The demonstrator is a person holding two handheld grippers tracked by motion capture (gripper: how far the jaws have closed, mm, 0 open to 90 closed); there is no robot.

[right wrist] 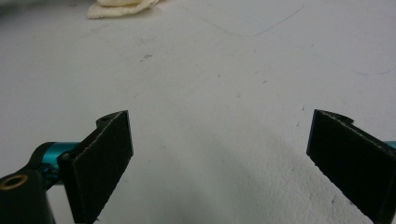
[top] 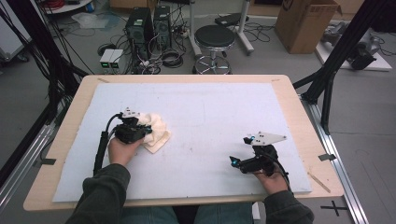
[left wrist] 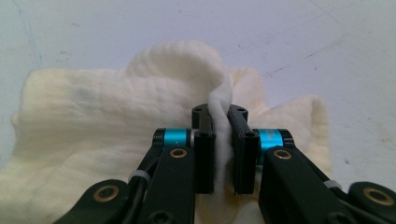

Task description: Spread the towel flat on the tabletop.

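1. A fold of the soft, cream, crumpled cloth (left wrist: 116,112) is pinched by the left hand-held gripper (left wrist: 223,140).
2. The cloth is laid on the white surface (top: 210,116), left side.
3. The right hand-held gripper (right wrist: 219,158) is spread wide, well apart from it.

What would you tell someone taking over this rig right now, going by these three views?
Left hand-held gripper: shut on a raised fold of the cream cloth, pinched between its jaws.
Right hand-held gripper: jaws wide open, nothing between them, low over the bare white mat at the person's right.
Cloth: bunched on the left half of the mat, mostly resting on it.
Done: the fold is gripped.
Left: probably lift or spread the cloth; the right hand-held gripper has not touched it yet and sits well apart from it.
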